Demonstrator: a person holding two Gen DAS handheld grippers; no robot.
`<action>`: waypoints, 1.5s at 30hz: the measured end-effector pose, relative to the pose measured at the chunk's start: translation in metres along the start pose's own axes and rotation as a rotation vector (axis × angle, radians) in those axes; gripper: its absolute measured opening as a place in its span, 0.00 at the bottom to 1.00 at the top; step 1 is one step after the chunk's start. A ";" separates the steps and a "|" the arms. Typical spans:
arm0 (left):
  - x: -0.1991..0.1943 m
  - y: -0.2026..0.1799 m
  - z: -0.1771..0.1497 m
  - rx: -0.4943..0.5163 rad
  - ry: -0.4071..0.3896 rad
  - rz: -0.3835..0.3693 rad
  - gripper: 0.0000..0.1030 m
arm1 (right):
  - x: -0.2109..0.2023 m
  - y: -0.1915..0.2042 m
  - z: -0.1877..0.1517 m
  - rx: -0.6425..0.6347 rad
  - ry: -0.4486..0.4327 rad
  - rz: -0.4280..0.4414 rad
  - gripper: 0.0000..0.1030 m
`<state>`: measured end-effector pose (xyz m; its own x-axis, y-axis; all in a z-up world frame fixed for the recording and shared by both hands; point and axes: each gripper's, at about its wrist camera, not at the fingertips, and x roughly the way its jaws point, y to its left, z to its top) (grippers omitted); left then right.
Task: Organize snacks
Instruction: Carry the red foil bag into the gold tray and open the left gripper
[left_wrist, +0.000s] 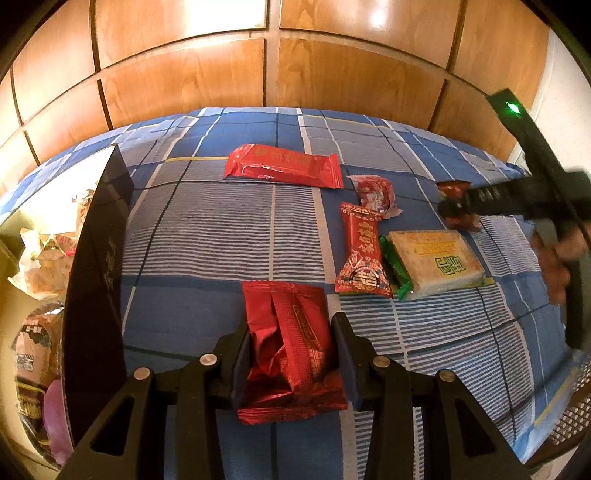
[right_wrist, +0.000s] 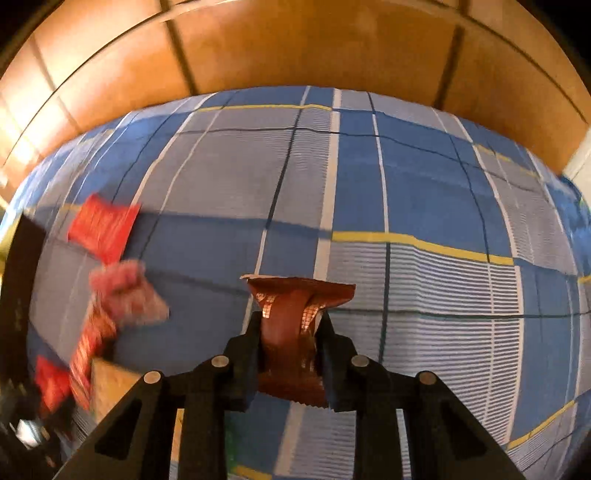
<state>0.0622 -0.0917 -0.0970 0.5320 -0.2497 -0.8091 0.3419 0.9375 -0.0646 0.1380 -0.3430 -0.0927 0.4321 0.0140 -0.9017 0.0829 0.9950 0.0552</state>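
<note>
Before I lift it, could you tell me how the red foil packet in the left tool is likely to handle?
The red foil packet looks crinkled and puffy, so it probably flexes and crushes easily. Its glossy wrapper may slip between the left tool. It is likely light for its size.

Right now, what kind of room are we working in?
Probably a bedroom: snacks lie on a blue plaid fabric sheet like a bed cover, backed by glossy wooden panelled cabinet doors, likely a wardrobe.

6 red snack packets (left_wrist: 291, 350), 1 green-and-cream packet (left_wrist: 436, 262)
</note>
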 end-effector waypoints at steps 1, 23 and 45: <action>0.000 0.000 0.001 -0.001 0.003 0.001 0.39 | -0.001 -0.001 -0.003 -0.007 -0.014 0.003 0.26; -0.072 0.236 0.058 -0.415 -0.054 0.215 0.38 | -0.004 0.007 -0.005 -0.065 -0.070 -0.033 0.26; -0.055 0.257 0.051 -0.499 -0.065 0.329 0.55 | -0.004 0.008 -0.008 -0.059 -0.096 -0.046 0.26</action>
<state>0.1607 0.1507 -0.0391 0.5998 0.0734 -0.7967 -0.2450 0.9648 -0.0957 0.1300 -0.3345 -0.0916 0.5136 -0.0380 -0.8572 0.0523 0.9985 -0.0130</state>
